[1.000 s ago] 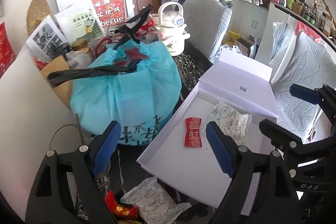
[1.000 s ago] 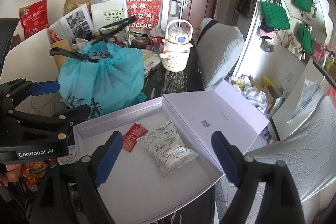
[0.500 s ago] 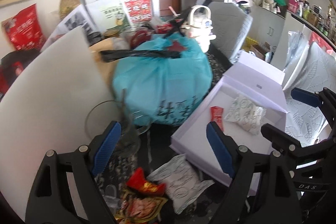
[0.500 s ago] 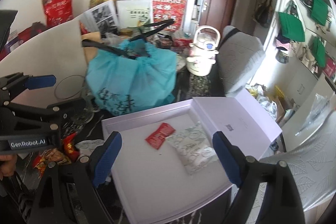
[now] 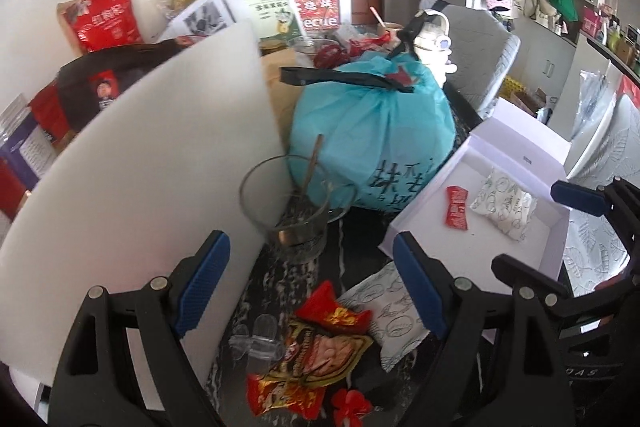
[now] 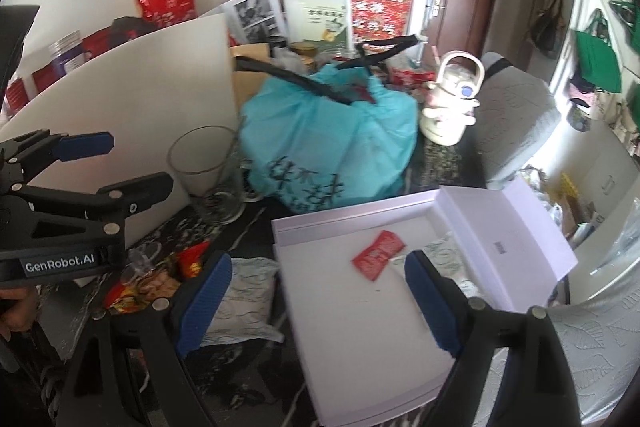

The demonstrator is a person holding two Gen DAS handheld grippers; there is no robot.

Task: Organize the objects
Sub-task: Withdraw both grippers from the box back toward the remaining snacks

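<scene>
Sorting partly done on a crowded dark table: a small red sachet (image 5: pixel 457 206) and a white printed packet (image 5: pixel 505 206) already lie apart inside the open white gift box (image 5: pixel 472 263), at about 3 o'clock in the left wrist view. Judging by the pile outside, several snacks remain: a second white printed packet (image 5: pixel 390 311), just beside the box at 5 o'clock, and crinkled red-and-gold snack wrappers (image 5: pixel 316 359) at 6 o'clock. The left gripper (image 5: pixel 308 291) hangs over that pile, fingers spread wide and empty; the right gripper (image 6: pixel 318 301) is likewise wide, holding nothing.
</scene>
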